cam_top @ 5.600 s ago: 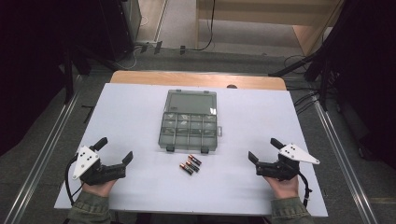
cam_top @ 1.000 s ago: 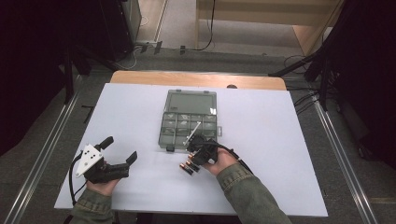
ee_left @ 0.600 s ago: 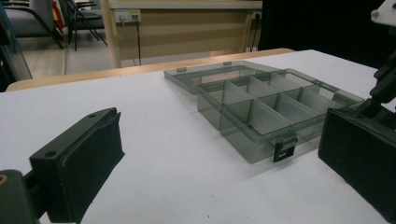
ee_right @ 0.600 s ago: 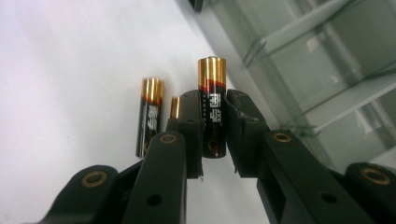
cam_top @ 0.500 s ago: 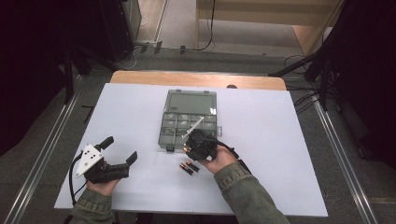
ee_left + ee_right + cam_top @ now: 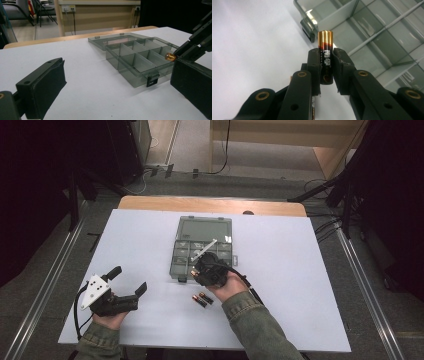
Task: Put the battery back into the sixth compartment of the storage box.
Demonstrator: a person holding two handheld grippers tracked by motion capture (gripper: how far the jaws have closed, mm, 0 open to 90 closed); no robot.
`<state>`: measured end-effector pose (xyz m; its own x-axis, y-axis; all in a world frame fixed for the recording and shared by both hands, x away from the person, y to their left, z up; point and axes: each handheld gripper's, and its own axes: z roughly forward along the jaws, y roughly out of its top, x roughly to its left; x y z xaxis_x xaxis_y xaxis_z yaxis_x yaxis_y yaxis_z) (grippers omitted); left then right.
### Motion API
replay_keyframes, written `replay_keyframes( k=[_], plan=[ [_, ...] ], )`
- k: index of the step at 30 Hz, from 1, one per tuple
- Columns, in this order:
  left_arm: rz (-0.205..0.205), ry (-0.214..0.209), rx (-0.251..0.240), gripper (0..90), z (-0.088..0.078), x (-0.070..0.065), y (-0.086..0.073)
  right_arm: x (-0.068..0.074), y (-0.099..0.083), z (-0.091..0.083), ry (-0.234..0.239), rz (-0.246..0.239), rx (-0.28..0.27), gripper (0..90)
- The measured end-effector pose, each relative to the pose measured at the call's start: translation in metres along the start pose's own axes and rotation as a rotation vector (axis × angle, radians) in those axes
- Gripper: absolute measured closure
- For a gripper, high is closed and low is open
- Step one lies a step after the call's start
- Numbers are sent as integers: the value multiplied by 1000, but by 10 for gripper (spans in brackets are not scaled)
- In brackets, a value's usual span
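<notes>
A black and gold battery (image 6: 325, 53) sits clamped between the jaws of my right gripper (image 6: 326, 60), its gold end pointing away from the hand. In the high view that right gripper (image 6: 199, 271) hovers over the near left corner of the open, smoke-grey compartment box (image 6: 178, 259). The battery's gold tip (image 6: 170, 57) also appears in the left gripper view, beside the box (image 6: 135, 62). Two more batteries (image 6: 201, 299) lie on the white table in front of the box. My left gripper (image 6: 127, 281) rests at the near left, jaws wide apart and empty.
The box's lid (image 6: 205, 228) lies flat open toward the far side; its latch (image 6: 152, 80) faces me. A wooden strip (image 6: 210, 205) borders the table's far edge. Bare white tabletop (image 6: 295, 270) lies to the right of the box.
My right hand came in from the near right, took one battery from the group in front of the box, and has lifted it up over the box's near left corner. The left hand stayed put.
</notes>
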<state>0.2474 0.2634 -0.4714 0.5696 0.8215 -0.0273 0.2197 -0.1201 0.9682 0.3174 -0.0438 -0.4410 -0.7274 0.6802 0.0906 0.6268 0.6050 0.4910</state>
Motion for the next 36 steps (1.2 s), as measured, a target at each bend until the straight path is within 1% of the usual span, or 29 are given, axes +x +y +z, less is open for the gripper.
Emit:
replay_keyframes(
  k=[1, 2, 3, 4, 8, 9, 10, 11, 12, 13, 14, 15, 16, 17, 18, 19, 21, 23, 24, 25, 27, 28, 29, 32, 33, 34, 35, 36],
  plan=[
    [-1, -1, 1, 0, 0, 0, 0, 1, 4, 0, -27, 13, -9, 779],
    [-1, -1, 3, 0, 0, 0, 0, 1, 4, 1, -32, 19, -7, 778],
    [2, -1, 5, 0, 0, 0, 0, 1, 4, 1, -32, 19, -7, 778],
    [2, -1, 5, 0, 0, 0, 0, 2, 7, 2, -36, 38, -16, 778],
    [3, 0, 6, 0, 0, 1, 0, 3, 9, 3, -32, 67, -26, 778],
    [3, -1, 6, 0, 0, 0, 0, 2, 11, 5, -33, 98, -40, 778],
    [3, -1, 6, 0, 0, 0, 0, 2, 11, 5, -33, 98, -40, 778],
    [3, -2, 5, 0, 1, 0, 0, 1, 11, 7, -24, 131, -55, 778],
    [3, -2, 6, 0, 1, 0, 0, 1, 11, 7, -24, 131, -55, 778],
    [5, -2, 6, 0, 1, 0, 0, 0, 12, 9, -32, 180, -69, 778],
    [5, -2, 6, 0, 1, 0, 0, 0, 12, 9, -32, 180, -69, 778],
    [5, -2, 6, 0, 1, 1, 0, 0, 12, 10, -37, 194, -79, 778],
    [3, -1, 5, 0, 1, 0, 0, -1, 13, 11, -38, 233, -97, 778],
    [4, -2, 5, 0, 1, 1, 0, -1, 14, 11, -39, 250, -105, 779],
    [3, -1, 5, 0, 1, 0, 0, -1, 14, 11, -39, 250, -105, 779],
    [3, -2, 5, 0, 1, 0, 0, -2, 15, 12, -37, 284, -115, 778],
    [3, -2, 5, 0, 1, 0, 0, -4, 15, 13, -26, 313, -127, 778],
    [2, -3, 5, 0, 1, 1, 0, -4, 14, 13, -21, 320, -131, 778],
    [2, -3, 5, 0, 1, 0, 0, -5, 14, 14, -21, 346, -154, 778],
    [3, -4, 4, 0, 1, 0, 0, -5, 13, 14, -19, 360, -163, 778],
    [4, -7, 4, 0, 1, 0, 0, -7, 11, 15, 3, 397, -183, 778],
    [5, -8, 6, 0, 1, 0, 0, -7, 11, 15, 3, 397, -183, 778],
    [6, -9, 6, 0, 1, 0, 0, -10, 10, 17, 23, 447, -187, 778],
    [8, -10, 6, 0, 1, 0, 0, -12, 9, 19, 38, 490, -200, 778],
    [6, -10, 6, 0, 1, 0, 0, -12, 9, 19, 38, 490, -200, 778],
    [6, -9, 6, 0, 1, 0, 0, -13, 8, 19, 39, 502, -210, 778],
    [5, -9, 5, 0, 1, 0, 0, -14, 8, 19, 51, 526, -221, 778],
    [5, -9, 5, 0, 1, 0, 0, -15, 8, 19, 52, 544, -226, 778]
  ],
)
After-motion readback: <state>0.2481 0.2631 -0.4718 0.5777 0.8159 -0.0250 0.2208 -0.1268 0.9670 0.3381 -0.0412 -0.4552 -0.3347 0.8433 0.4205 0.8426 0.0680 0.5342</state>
